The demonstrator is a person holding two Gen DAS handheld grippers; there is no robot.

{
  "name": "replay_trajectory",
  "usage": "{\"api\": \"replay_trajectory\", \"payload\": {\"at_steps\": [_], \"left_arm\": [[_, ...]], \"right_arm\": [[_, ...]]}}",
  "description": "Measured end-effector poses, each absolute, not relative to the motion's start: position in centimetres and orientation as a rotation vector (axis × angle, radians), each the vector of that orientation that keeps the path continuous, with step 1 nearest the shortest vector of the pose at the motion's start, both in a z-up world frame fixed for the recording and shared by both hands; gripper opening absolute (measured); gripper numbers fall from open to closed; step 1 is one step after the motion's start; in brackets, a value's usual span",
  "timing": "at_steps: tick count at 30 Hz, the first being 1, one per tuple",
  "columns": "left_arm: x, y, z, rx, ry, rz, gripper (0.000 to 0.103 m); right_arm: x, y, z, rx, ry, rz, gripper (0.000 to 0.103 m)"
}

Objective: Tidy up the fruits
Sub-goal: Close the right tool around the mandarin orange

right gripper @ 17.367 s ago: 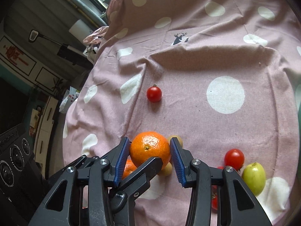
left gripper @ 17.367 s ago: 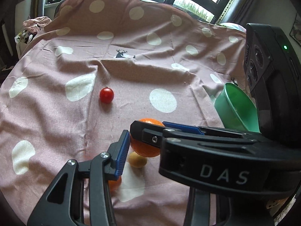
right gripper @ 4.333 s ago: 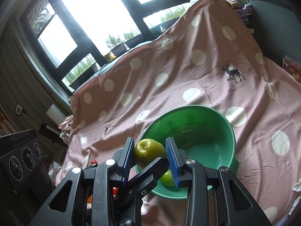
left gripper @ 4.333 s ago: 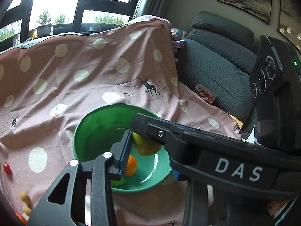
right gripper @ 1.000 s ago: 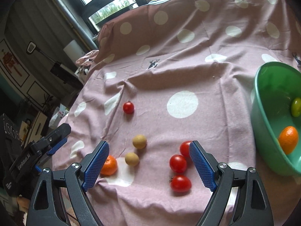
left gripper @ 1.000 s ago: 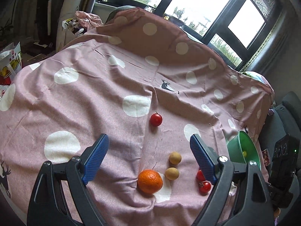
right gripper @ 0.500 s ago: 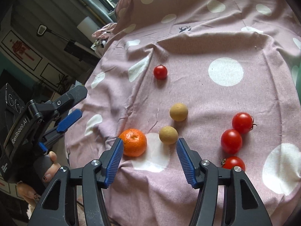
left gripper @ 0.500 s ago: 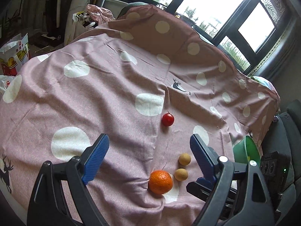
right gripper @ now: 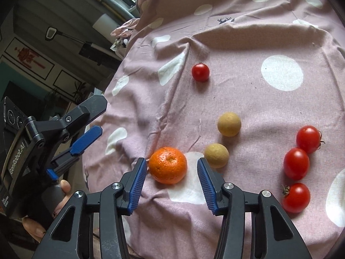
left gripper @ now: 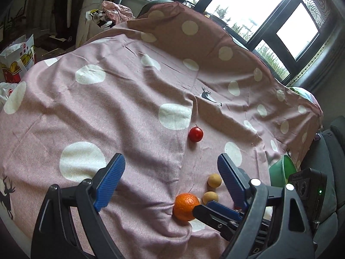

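The right hand-held gripper (right gripper: 170, 178) is spread with an orange (right gripper: 168, 165) lying between its blue pads on the spotted cloth (right gripper: 248, 32), lined up for pinching. The left hand-held gripper (left gripper: 171, 179) hangs spread beside it, empty.

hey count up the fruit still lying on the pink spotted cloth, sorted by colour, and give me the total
Red tomatoes: 4, one alone farther up the cloth and three grouped at the right.
Tan round fruits: 2.
Orange: 1, between the open jaws of the right gripper.
Total: 7 on the cloth.
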State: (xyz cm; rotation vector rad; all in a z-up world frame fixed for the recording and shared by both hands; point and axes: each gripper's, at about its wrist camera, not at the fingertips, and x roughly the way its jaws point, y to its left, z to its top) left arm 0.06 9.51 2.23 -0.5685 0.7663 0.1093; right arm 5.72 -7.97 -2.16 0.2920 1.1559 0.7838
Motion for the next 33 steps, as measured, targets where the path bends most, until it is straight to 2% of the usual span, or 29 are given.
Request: {"api": "replay_trajectory", "payload": {"at_steps": [10,11,13,24,33], "left_arm": [[0.5,8.3,1.9,-0.518,0.795,0.111,0.087],[0.6,8.2,1.9,-0.512,0.796,0.111,0.087],[0.6,8.0,1.9,-0.503,0.798,0.112,0.087],[0.9,6.9,1.4,-0.469,0.827,0.103,0.087],[1.3,5.3,1.0,-0.407,0.856,0.09,0.087]], "right_arm": [[6.3,-6.2,-4.4,0.314,1.205,0.79,0.051],[6.2,-6.2,-4.5,0.318,1.201,0.793,0.047],[6.0,-6.2,-4.6,0.336,1.2,0.788,0.046],[5.4,-9.8,-1.4,0.144,1.069,0.592,0.046],[6.1,-11.2,-1.4,0.069,1.086,0.508,0.046]]}}
